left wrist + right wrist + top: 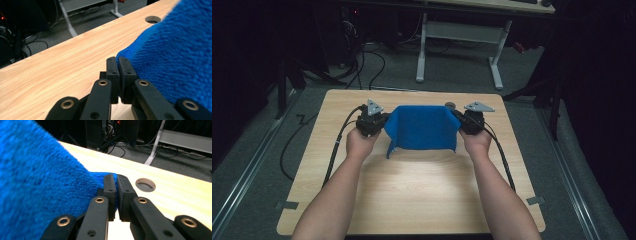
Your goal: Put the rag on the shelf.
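We've got the blue cloth (422, 127) stretched between us near the far edge of the surface (412, 195). The left hand-held gripper (117, 62) is clamped on one top corner and the right hand-held gripper (115, 180) is pinched on the other. Looks like a fold or spread, we guess. Best bet: keep both corners level and taut, so the hanging edge lands flat, no bunching.

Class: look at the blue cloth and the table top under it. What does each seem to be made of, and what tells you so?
Blue cloth: looks like soft terry or microfibre, matt, with a fuzzy looped pile that drapes between the tools. Table top: pale wood-grain, probably laminate board, smooth with a slight sheen and a round cut-out hole.
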The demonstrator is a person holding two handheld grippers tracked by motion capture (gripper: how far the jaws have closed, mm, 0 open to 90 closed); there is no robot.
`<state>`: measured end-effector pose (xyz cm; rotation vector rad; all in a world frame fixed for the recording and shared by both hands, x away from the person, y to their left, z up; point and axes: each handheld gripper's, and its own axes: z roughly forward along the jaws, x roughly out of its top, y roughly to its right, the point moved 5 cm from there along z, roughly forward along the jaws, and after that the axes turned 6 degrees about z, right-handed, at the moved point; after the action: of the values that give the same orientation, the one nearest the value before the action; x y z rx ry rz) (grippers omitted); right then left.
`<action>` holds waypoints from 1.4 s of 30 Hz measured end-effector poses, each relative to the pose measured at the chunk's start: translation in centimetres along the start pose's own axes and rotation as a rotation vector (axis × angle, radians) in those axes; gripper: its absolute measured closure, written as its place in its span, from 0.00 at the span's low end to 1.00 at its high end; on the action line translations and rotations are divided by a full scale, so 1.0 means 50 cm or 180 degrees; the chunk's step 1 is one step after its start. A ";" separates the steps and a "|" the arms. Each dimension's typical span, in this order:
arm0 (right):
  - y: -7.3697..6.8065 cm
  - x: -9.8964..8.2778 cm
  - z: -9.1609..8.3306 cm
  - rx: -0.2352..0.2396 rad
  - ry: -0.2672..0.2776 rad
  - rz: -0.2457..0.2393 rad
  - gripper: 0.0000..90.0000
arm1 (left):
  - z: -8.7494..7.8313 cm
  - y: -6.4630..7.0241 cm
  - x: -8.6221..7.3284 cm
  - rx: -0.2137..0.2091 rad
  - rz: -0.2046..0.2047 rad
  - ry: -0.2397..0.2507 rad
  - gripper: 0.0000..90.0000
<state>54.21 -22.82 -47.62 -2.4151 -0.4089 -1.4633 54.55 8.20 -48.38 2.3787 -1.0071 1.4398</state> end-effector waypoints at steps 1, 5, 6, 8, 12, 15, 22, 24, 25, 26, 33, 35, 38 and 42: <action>-0.003 -0.005 0.001 0.0012 -0.0009 0.0003 0.97 | 0.001 0.003 -0.003 -0.0009 -0.0017 0.0010 0.98; -0.010 -0.014 0.001 0.0038 -0.0015 -0.0016 0.97 | 0.007 0.010 -0.015 -0.0049 -0.0007 -0.0016 0.98; -0.012 -0.016 0.000 0.0036 -0.0004 -0.0027 0.97 | 0.009 0.012 -0.020 -0.0059 -0.0004 -0.0023 0.98; -0.007 -0.029 0.000 0.0039 -0.0018 0.0000 0.97 | 0.011 0.013 -0.029 -0.0066 -0.0022 -0.0046 0.98; -0.002 -0.046 0.002 0.0021 -0.0101 0.0009 0.97 | 0.016 0.016 -0.046 -0.0091 -0.0039 -0.0114 0.98; -0.003 -0.056 0.003 0.0018 -0.0123 -0.0013 0.97 | 0.019 0.019 -0.058 -0.0094 -0.0050 -0.0140 0.97; -0.004 -0.088 0.011 0.0007 -0.0251 -0.0018 0.96 | 0.018 0.022 -0.081 -0.0123 -0.0108 -0.0170 0.97; -0.006 -0.092 0.013 0.0003 -0.0273 -0.0024 0.96 | 0.017 0.023 -0.083 -0.0126 -0.0114 -0.0164 0.97; -0.007 -0.092 0.013 0.0008 -0.0269 -0.0031 0.96 | 0.016 0.023 -0.084 -0.0128 -0.0116 -0.0164 0.97; -0.009 -0.093 0.014 0.0010 -0.0276 -0.0026 0.96 | 0.016 0.024 -0.085 -0.0132 -0.0123 -0.0166 0.97; -0.011 -0.098 0.011 0.0007 -0.0289 -0.0033 0.89 | 0.013 0.028 -0.082 -0.0179 -0.0200 -0.0127 0.84; -0.009 -0.098 0.007 -0.0035 -0.0306 -0.0034 0.82 | 0.012 0.028 -0.082 -0.0170 -0.0205 -0.0127 0.75; -0.002 -0.097 -0.006 -0.0062 -0.0229 -0.0016 0.76 | 0.003 0.026 -0.082 -0.0104 -0.0262 -0.0091 0.65; 0.011 -0.098 -0.021 -0.0097 -0.0250 0.0034 0.71 | -0.013 0.021 -0.081 -0.0033 -0.0338 0.0020 0.58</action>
<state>51.37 -24.16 -51.56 -2.5009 -0.3933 -1.3836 52.20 9.56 -51.64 2.3800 -0.8702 1.4002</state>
